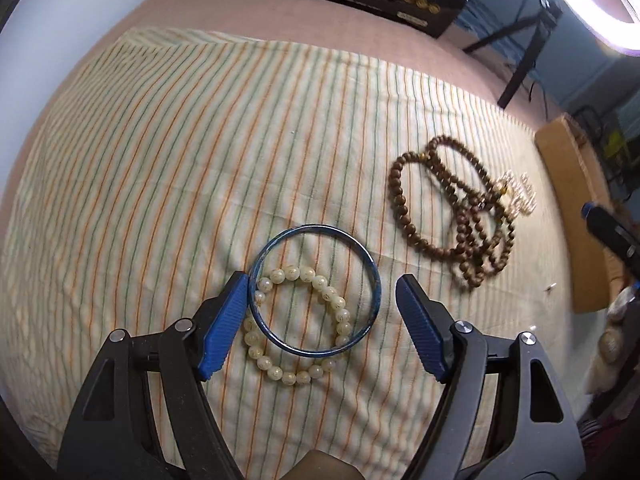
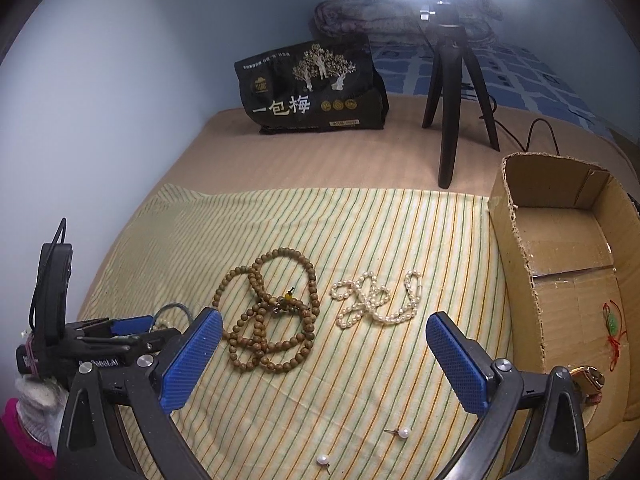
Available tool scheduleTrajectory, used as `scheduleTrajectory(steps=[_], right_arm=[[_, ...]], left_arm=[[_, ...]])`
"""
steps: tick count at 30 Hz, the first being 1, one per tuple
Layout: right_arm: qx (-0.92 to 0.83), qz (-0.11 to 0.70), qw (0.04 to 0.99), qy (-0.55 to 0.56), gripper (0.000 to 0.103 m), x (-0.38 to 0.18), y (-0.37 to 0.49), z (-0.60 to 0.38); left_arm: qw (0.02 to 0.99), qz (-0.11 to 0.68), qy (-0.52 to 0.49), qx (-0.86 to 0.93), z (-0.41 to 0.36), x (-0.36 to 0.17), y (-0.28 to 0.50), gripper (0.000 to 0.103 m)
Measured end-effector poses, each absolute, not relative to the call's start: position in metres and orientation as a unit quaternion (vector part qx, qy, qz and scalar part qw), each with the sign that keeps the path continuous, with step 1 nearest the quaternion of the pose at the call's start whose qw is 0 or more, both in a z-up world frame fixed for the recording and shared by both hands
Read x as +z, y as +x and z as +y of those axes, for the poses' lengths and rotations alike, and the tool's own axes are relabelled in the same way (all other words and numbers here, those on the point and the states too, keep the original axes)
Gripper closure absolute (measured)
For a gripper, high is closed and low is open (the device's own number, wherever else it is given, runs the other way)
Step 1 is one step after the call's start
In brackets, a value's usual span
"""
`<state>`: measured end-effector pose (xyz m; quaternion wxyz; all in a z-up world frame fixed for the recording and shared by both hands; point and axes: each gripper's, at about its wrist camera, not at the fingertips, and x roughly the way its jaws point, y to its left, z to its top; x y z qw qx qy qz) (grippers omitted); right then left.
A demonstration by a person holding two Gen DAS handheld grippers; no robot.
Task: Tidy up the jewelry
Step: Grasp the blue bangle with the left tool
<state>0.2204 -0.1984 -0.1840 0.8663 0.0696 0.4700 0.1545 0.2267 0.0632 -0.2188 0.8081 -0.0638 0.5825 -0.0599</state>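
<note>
A blue bangle (image 1: 376,280) lies on the striped cloth (image 1: 180,160), overlapping a cream bead bracelet (image 1: 298,378). My left gripper (image 1: 322,288) hangs open just above them; its left pad sits at the bangle's left rim and its right pad stands clear of the bangle. A long brown bead string (image 2: 272,312) lies in loops at mid-cloth, with a pearl necklace (image 2: 376,300) to its right. Two pearl earrings (image 2: 404,433) (image 2: 322,460) lie near the front. My right gripper (image 2: 324,332) is open and empty above the cloth (image 2: 360,220). The left gripper (image 2: 116,330) also shows at the right wrist view's left edge.
An open cardboard box (image 2: 516,248) at the right holds a red-corded green pendant (image 2: 612,322) and a gold-coloured item (image 2: 588,380). A black snack bag (image 2: 312,88) and a lamp tripod (image 2: 452,104) stand at the back. A wall bounds the left.
</note>
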Motion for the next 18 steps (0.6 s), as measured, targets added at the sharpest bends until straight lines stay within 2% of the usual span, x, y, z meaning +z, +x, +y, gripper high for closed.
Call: scheduleTrajectory(steps=[4,9,18], right_arm=[[0.155,0.477,0.862,0.072,0.0,-0.188,0.224,-0.197],[0.159,0.487,0.856,0.063,0.0,-0.194,0.227,-0.19],[0.179,0.521,0.833,0.052,0.001,-0.207,0.233,-0.174]], left_arm=[[0.812,0.582,-0.014,-0.046,0.047,-0.224,0.223,0.023],[0.819,0.571,0.039,-0.036,0.03,-0.23,0.219,0.013],[0.826,0.562,0.007,-0.04,0.043,-0.231,0.226,0.014]])
